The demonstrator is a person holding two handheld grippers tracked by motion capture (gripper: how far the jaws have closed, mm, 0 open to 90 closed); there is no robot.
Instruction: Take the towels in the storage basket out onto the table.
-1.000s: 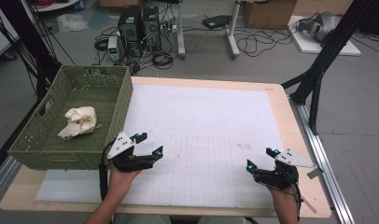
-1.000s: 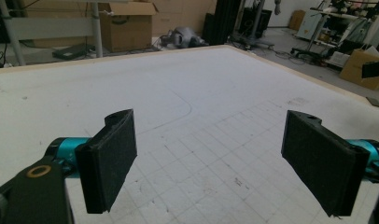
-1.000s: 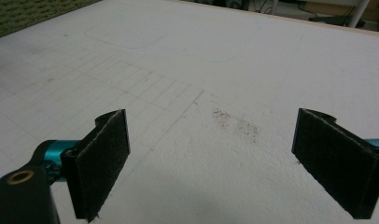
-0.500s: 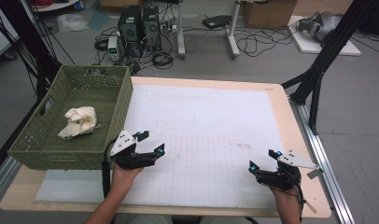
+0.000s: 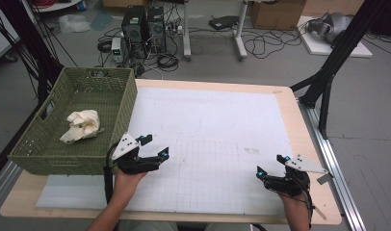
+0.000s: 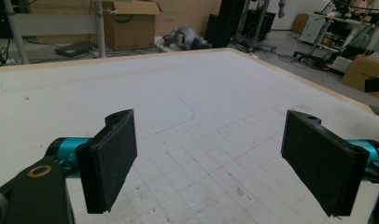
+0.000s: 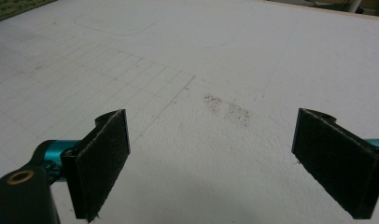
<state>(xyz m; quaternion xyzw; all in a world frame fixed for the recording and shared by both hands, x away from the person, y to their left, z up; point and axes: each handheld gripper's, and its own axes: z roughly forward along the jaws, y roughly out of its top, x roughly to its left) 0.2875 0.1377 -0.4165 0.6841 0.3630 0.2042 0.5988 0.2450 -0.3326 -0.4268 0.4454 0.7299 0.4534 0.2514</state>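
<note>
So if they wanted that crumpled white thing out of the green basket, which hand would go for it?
Probably the left. The left gripper sits right beside the basket holding the white bundle, jaws open and empty. The right gripper is at the table's far side, also open.

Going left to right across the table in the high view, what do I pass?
Green basket holding a cream cloth → left tool → bare white mat → right tool.

No text, label or number can be read anywhere.
</note>
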